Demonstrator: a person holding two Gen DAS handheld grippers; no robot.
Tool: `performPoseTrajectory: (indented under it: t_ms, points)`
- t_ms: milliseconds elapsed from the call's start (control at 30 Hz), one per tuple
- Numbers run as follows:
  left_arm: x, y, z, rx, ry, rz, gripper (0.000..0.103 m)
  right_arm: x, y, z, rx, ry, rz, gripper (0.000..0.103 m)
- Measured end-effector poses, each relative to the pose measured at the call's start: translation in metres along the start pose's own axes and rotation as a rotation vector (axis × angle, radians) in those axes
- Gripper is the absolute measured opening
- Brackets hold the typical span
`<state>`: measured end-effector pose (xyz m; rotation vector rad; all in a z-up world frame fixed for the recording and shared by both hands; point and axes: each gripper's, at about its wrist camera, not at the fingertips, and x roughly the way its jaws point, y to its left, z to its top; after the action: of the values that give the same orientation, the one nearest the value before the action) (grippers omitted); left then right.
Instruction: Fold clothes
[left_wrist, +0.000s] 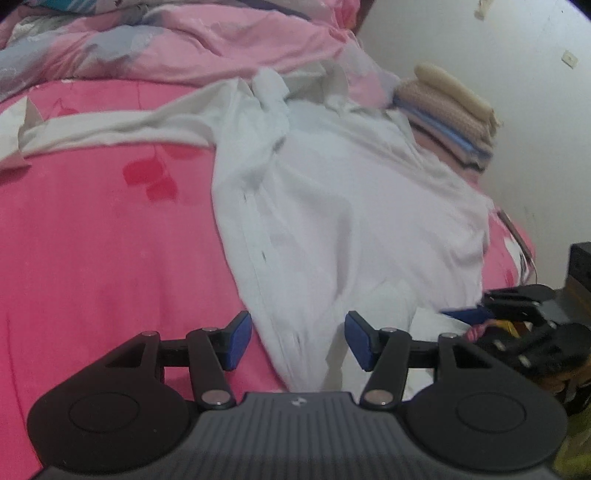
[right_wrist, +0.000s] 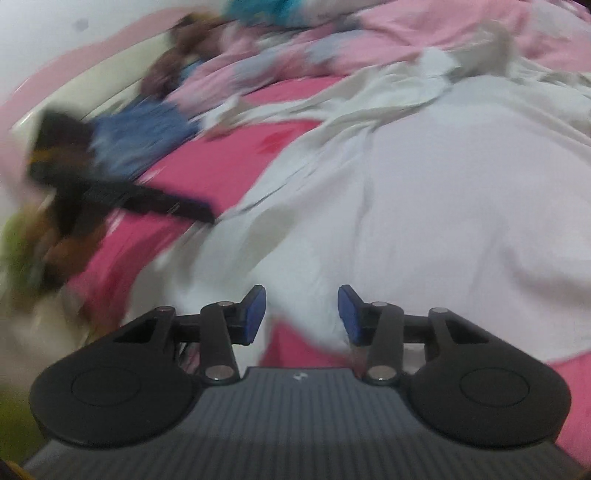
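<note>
both tools spread wide at the hem of a white shirt laid out on the bed

we see the white shirt (left_wrist: 332, 206) lying front-up and fairly flat on the pink bedsheet (left_wrist: 92, 240), collar far from us and one sleeve (left_wrist: 110, 125) stretched out to the side, a lay that suits folding. our left tool (left_wrist: 297, 341) hangs wide at the near hem by the button placket, gripping nothing; our right tool (right_wrist: 301, 315) is likewise wide over the hem's other side, holding nothing. we judge both sit there to take the hem corners. a stack of folded clothes (left_wrist: 447, 118) rests by the wall, past the collar, near at hand.
</note>
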<state>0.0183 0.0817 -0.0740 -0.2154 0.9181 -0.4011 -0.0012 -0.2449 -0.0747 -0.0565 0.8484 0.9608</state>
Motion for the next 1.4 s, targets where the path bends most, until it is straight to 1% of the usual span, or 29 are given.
performPoseTrajectory:
  t_ms: [67,100,200,300,367,400,500,533,567,667,833,900,1000,1067,1167,1200,1333,1400]
  points:
    - [0.001,0.000,-0.005,0.000,0.017,-0.004,0.058,-0.009,0.010,-0.014,-0.054,0.039,0.005,0.043]
    - [0.001,0.000,-0.007,0.001,0.021,-0.005,0.058,-0.011,0.011,-0.015,-0.060,0.040,0.003,0.043]
    - [0.001,0.001,-0.011,-0.001,0.019,-0.003,0.058,-0.008,0.010,-0.009,-0.062,0.014,-0.001,0.043]
    - [0.000,0.002,-0.011,-0.012,0.016,0.003,0.051,-0.006,0.008,-0.003,-0.064,-0.012,-0.004,0.045]
    - [0.000,0.003,-0.011,-0.023,0.017,0.013,0.044,-0.005,0.007,0.001,-0.066,-0.029,-0.006,0.049]
    - [-0.001,0.004,-0.011,-0.027,0.018,0.017,0.042,-0.004,0.007,0.003,-0.066,-0.038,-0.007,0.049]
    - [-0.002,0.006,-0.010,-0.044,0.025,0.024,0.027,-0.001,0.005,0.009,-0.068,-0.064,-0.010,0.049]
    - [-0.002,0.006,-0.010,-0.051,0.027,0.025,0.019,-0.001,0.005,0.011,-0.069,-0.073,-0.012,0.049]
    - [-0.002,0.007,-0.010,-0.060,0.029,0.024,0.014,0.000,0.004,0.013,-0.069,-0.081,-0.013,0.049]
    - [-0.009,0.013,-0.011,-0.110,0.026,-0.005,0.005,0.013,0.005,0.015,-0.085,-0.088,-0.011,0.049]
    - [-0.025,0.027,-0.010,-0.199,-0.005,-0.057,0.003,0.023,0.001,0.016,-0.068,-0.126,0.004,0.049]
    - [-0.030,0.035,-0.008,-0.243,-0.022,-0.077,0.003,0.027,-0.003,0.014,-0.046,-0.121,0.034,0.049]
    - [-0.032,0.048,-0.005,-0.308,-0.036,-0.098,0.003,0.033,0.002,0.004,-0.040,-0.085,0.108,0.048]
    - [-0.031,0.056,-0.004,-0.344,-0.040,-0.107,0.003,0.031,0.011,-0.005,-0.056,-0.056,0.181,0.048]
    - [-0.025,0.064,-0.005,-0.372,-0.024,-0.102,0.003,0.025,0.025,-0.019,-0.079,0.012,0.265,0.048]
    - [-0.022,0.067,-0.005,-0.379,-0.017,-0.100,0.003,0.024,0.029,-0.023,-0.089,0.037,0.277,0.048]
    - [-0.016,0.073,-0.008,-0.402,-0.001,-0.108,0.003,0.011,0.042,-0.029,-0.123,0.066,0.237,0.048]
    - [-0.014,0.076,-0.009,-0.418,0.004,-0.118,0.005,0.004,0.042,-0.025,-0.116,0.027,0.219,0.048]
